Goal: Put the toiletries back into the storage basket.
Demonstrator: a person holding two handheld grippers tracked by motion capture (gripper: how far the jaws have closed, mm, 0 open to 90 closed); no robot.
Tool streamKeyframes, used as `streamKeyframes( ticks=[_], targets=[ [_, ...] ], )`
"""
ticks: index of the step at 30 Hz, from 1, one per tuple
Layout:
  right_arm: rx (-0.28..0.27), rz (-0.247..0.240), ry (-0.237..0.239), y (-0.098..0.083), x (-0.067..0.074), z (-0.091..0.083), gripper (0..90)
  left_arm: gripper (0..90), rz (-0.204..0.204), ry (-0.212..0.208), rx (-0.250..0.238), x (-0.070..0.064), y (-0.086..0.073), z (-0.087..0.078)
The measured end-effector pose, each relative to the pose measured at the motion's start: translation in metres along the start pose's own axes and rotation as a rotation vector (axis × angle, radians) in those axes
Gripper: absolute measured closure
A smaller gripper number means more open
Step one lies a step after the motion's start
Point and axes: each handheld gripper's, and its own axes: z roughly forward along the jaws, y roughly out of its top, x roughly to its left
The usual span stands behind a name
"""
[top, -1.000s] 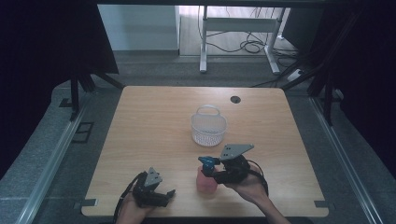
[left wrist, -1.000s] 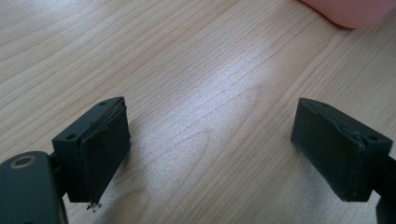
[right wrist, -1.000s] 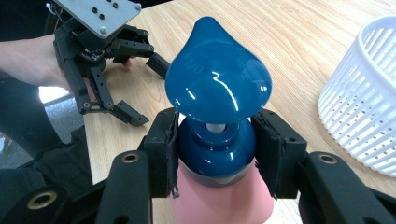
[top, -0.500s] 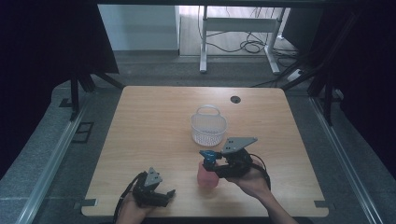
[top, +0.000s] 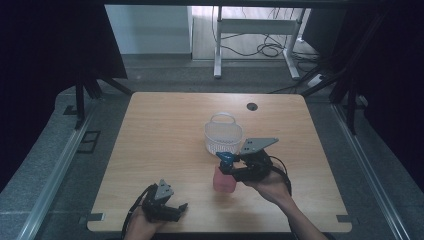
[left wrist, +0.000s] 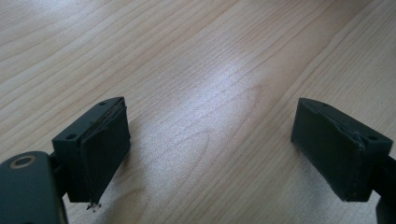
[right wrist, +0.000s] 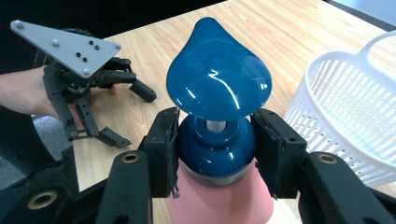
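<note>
A pink pump bottle (top: 223,179) with a blue pump head (right wrist: 218,86) stands lifted near the table's front middle. My right gripper (top: 229,165) is shut on the blue collar (right wrist: 215,144) of that bottle, one pad on each side. A white plastic basket (top: 223,135) with a handle stands just beyond the bottle, and its mesh wall (right wrist: 348,114) is at the right of the right gripper view. My left gripper (top: 175,209) rests open at the front left, with bare wood between its pads (left wrist: 105,149).
The wooden table (top: 165,130) has a round cable hole (top: 251,106) at the back right. Dark curtains flank the table, and a white desk frame (top: 252,30) with cables stands beyond it. The left gripper (right wrist: 119,112) also lies behind the bottle in the right gripper view.
My right gripper has carried the pink bottle a little away from the front edge, toward the basket. The left gripper has stayed in place.
</note>
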Motion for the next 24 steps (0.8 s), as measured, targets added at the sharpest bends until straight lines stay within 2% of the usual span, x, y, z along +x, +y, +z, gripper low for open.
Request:
streamKeyframes(
  ticks=[24],
  targets=[
    [-0.017,0.032,-0.046,0.028,-0.023,-0.013,52.3,11.4,0.0,0.0,0.0,0.0,0.0,0.0]
  ],
)
